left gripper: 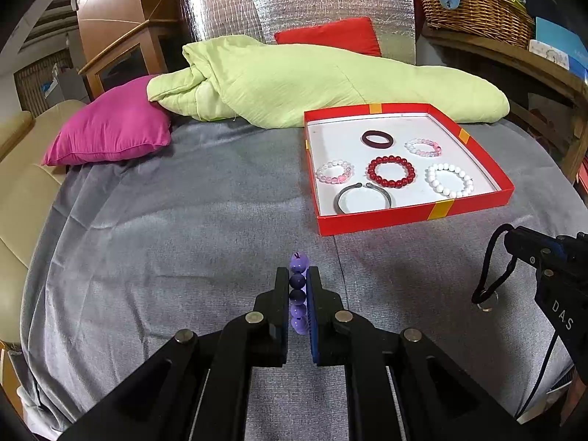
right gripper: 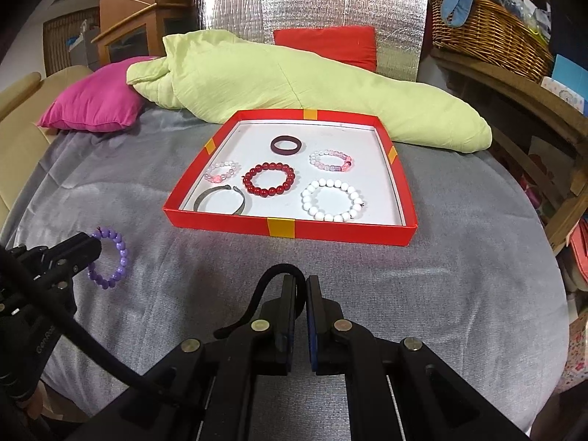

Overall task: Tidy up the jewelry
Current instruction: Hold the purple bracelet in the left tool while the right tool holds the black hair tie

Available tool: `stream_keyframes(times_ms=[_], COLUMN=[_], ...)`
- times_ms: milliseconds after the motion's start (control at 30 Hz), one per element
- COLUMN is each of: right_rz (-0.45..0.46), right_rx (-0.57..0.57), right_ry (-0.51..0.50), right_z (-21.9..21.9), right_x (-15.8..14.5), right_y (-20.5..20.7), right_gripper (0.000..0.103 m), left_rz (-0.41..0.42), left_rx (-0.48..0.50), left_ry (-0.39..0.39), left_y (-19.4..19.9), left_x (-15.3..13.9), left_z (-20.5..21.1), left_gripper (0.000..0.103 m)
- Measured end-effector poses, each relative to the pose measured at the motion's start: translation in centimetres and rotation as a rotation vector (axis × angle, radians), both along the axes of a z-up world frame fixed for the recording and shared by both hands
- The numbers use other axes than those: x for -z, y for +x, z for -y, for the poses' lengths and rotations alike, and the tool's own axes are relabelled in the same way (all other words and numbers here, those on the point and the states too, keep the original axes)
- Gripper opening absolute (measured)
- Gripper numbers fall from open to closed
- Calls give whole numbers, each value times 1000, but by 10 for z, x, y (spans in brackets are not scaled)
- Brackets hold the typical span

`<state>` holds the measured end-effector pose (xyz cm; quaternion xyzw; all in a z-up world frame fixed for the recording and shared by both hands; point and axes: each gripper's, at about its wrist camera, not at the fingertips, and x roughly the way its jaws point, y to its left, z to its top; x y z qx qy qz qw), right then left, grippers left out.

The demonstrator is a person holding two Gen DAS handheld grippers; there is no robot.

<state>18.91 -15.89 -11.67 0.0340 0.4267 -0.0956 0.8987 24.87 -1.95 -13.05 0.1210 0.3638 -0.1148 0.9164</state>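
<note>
Two grips look thin: left gripper (left gripper: pixel 297 294) pinches the purple beaded bracelet (left gripper: pixel 298 292) edge-on, right gripper (right gripper: pixel 301 294) clamps a black elastic cord loop (right gripper: pixel 273 275) (mostly dangling); either could slip before the shallow red cardboard box (right gripper: pixel 283 227) ahead.

left gripper (left gripper: pixel 297 294) clamped, right gripper (right gripper: pixel 300 294) seemingly pinched, both angled down

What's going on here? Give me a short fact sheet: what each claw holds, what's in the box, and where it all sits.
left claw: shut on purple bead bracelet
right claw: shut on black cord loop
red box: six bracelets inside, among them red bead bracelet, white bead bracelet, metal cuff
surface: grey bedcover
behind box: green quilt
</note>
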Motion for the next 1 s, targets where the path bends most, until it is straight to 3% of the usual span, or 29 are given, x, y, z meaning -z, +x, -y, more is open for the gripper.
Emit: stream_keyframes(times_ms=[1000], right_rz=[2], right_rx=[31], right_ry=[-15], right_z=[15], right_x=[-1], right_y=[-2], right_gripper=[6], left_rz=[-2], left_rx=[26], left_ry=[12], left_y=[-3], left_x=[2], left_z=[10], left_gripper=[9])
